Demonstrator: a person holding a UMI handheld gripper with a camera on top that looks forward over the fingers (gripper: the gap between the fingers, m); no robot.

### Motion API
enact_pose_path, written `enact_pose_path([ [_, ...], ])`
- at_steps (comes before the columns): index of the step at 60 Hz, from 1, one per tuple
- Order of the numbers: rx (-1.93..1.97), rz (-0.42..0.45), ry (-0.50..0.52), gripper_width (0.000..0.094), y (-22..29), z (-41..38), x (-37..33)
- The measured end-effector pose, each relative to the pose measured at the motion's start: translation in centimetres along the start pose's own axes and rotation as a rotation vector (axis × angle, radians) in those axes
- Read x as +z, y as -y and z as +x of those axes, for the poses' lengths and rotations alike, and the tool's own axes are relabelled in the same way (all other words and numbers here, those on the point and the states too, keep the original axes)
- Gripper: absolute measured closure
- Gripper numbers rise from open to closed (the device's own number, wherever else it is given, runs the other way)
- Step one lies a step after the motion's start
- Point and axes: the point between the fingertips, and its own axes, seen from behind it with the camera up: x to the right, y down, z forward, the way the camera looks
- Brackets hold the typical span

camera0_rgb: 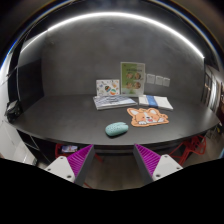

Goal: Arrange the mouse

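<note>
Mouse (pixel 117 129) on dark desk (pixel 60 118), tool (pixel 112 160) open

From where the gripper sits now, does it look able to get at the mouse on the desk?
Probably yes. The gripper is open, and the mouse lies on the dark desk just ahead of the fingers with nothing between. The orange mat lies beside the mouse, not in the way.

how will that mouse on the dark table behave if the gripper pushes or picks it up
The mouse looks small with a smooth domed shell, so it is probably light and rigid. Lying flat on the table, it should slide, not tip. The rounded sides may slip between the gripper fingers, which are open.
</note>
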Motion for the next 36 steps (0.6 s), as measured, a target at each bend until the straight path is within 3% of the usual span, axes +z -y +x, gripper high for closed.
enact_pose_path([
  [9,-0.003,-0.006,0.052,0.0114,-0.6,-0.5,2.2],
  [21,0.007,-0.007,0.132,0.0116,-1.3,-0.1,10.2],
  [30,0.005,-0.059,0.207,0.0109,-2.9,-0.4,15.0],
  [36,-0.022,-0.027,0.226,0.0117,-1.5,-0.4,17.0],
])
